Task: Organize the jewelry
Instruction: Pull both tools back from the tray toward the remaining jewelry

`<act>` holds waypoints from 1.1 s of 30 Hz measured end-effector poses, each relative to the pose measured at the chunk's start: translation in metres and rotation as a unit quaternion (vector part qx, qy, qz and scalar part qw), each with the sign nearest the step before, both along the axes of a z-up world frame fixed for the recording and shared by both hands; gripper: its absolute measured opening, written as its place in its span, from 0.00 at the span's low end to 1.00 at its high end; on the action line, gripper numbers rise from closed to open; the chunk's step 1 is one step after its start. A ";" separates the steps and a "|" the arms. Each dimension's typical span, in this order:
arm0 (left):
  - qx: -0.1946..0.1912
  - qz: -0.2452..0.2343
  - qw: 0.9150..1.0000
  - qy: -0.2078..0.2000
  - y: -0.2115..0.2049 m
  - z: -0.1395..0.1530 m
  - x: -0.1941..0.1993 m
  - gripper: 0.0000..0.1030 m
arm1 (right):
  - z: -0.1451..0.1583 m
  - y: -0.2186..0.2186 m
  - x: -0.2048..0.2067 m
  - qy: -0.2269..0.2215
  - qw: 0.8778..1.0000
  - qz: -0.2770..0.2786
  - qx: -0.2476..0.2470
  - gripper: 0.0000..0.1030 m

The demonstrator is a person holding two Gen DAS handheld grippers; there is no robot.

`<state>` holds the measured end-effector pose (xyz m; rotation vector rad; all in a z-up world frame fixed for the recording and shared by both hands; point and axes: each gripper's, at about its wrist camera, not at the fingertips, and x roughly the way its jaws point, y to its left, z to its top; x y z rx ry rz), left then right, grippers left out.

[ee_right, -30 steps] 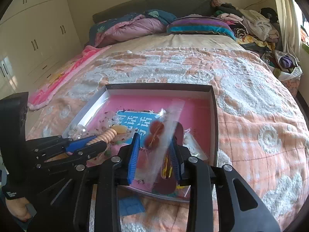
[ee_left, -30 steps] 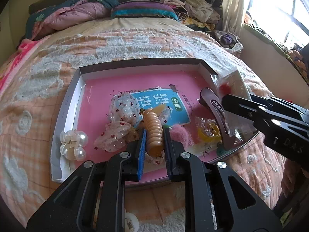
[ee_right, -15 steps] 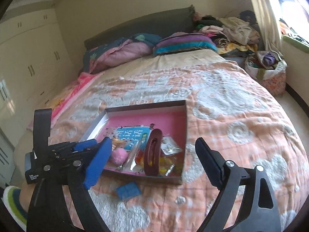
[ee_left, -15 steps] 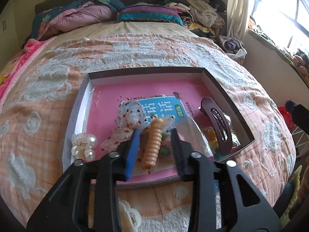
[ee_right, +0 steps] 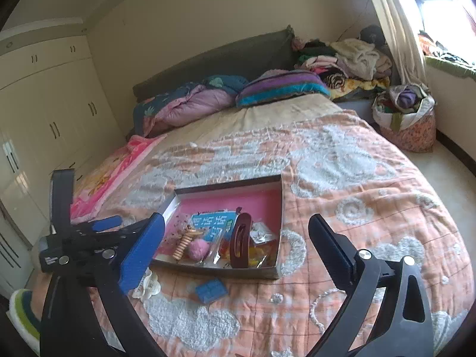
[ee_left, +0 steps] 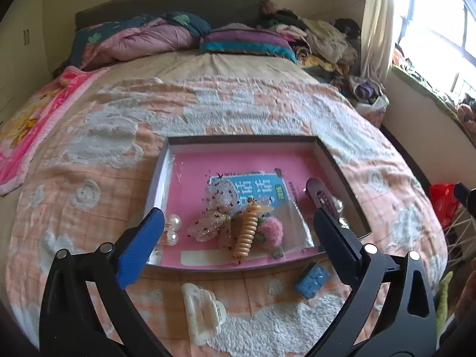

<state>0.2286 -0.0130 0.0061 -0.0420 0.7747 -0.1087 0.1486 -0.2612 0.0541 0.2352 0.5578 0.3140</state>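
A shallow box (ee_left: pixel 327 154) with a pink floor sits on the bed (ee_left: pixel 208 113), on a peach and white patterned quilt (ee_right: pixel 342 163). The left gripper (ee_left: pixel 238 223) is spread wide and grasps nothing; its blue-padded finger and its black finger stand on either side of the near half of the box. The right gripper (ee_right: pixel 235 235) is likewise splayed apart and empty, held back from the box over the quilt. Inside the box, a ribbed orange hair clip (ee_left: pixel 247 232) lies lengthwise toward the near wall, just beside a fluffy pink pom-pom (ee_left: pixel 272 229) and touching a sheer speckled bow (ee_left: pixel 214 217). Behind them a blue booklet (ee_left: pixel 253 187) with white characters lies flat on the floor. A dark brown hair claw (ee_right: pixel 239 244) stands along the right-hand side, next to a clear plastic packet (ee_left: pixel 294 223) and some yellow items too small to make out. A cluster of large pearls (ee_left: pixel 172 229) sits at the left wall, partly hidden by the left gripper's blue finger. Outside the box, on the quilt just in front of its near wall, lie a white hair claw (ee_left: pixel 202 312) and a small blue brick-like block (ee_left: pixel 311 276), well apart from each other. Pillows and folded bedding (ee_right: pixel 193 104) are heaped at the headboard.
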 end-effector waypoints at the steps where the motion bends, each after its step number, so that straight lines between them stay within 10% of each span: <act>1: 0.001 0.001 1.000 -0.004 0.000 0.004 -0.003 0.91 | 0.004 -0.001 -0.004 -0.006 1.000 -0.002 0.000 0.95; 33: 0.010 -0.020 0.997 -0.080 0.002 0.062 -0.100 0.91 | 0.077 -0.014 -0.097 -0.115 0.993 -0.013 -0.008 0.96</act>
